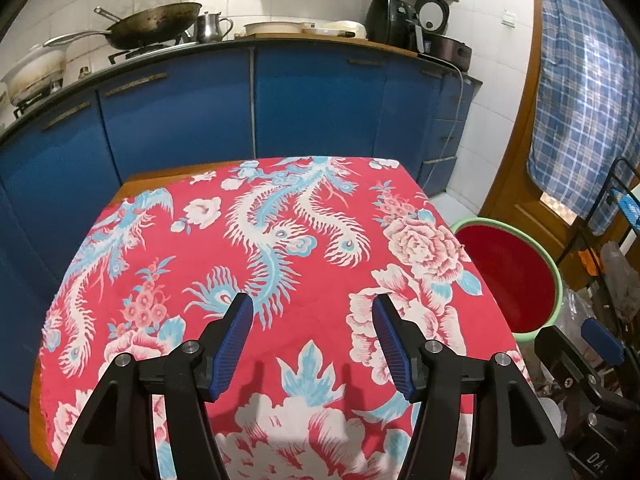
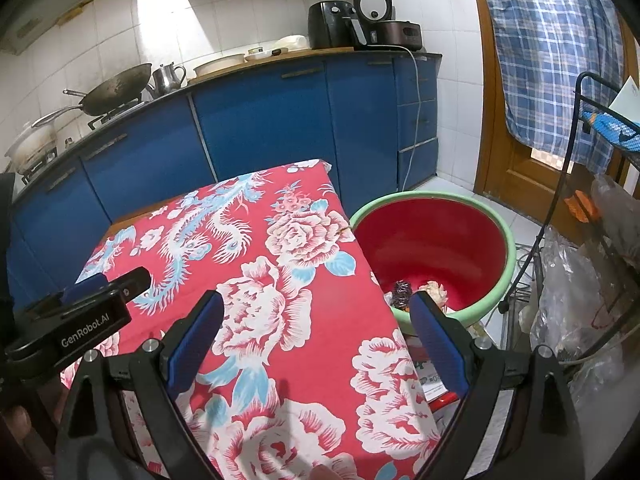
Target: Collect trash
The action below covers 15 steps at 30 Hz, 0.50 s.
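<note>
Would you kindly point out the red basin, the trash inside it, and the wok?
red basin (image 2: 496, 232): right wrist view, on its green rim.
trash (image 2: 402, 294): right wrist view, on the dark piece at the basin's bottom.
wok (image 1: 156, 26): left wrist view, on its inner wall.

A cloth-covered table (image 2: 280, 280) stands before a row of cabinets (image 2: 260, 120), a basin (image 2: 500, 240) on the floor just right of it with scraps of trash (image 2: 402, 292) inside.

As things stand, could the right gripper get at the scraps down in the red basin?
Probably yes. The right gripper is open and empty, the basin sits uncovered just off the table's edge, and nothing lies between it and the scraps.
</note>
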Available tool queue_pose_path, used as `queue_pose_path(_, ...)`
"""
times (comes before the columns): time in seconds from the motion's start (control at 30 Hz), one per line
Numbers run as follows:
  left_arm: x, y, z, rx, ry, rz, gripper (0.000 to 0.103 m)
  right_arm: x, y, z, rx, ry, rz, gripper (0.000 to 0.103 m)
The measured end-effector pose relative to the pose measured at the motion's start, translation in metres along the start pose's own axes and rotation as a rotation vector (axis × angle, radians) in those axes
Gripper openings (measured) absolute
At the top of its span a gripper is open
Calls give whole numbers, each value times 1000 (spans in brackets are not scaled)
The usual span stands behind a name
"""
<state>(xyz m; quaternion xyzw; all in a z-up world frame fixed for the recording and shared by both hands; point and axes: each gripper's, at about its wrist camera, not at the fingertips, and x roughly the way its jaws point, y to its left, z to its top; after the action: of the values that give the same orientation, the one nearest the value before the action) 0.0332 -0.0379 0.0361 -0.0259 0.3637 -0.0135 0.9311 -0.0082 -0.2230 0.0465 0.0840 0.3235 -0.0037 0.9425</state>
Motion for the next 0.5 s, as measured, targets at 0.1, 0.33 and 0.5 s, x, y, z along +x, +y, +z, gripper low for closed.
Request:
queue_pose_path(0.1, 0, 0, 0, 1, 0, -1, 64, 0, 0, 0, -1, -1, 0, 93)
queue_pose_path(0.33, 0, 0, 0, -1, -1, 0, 64, 0, 0, 0, -2, -1, 0, 93)
queue_pose_path(0.5, 0, 0, 0, -1, 1, 2, 64, -1, 0, 0, -1, -1, 0, 93)
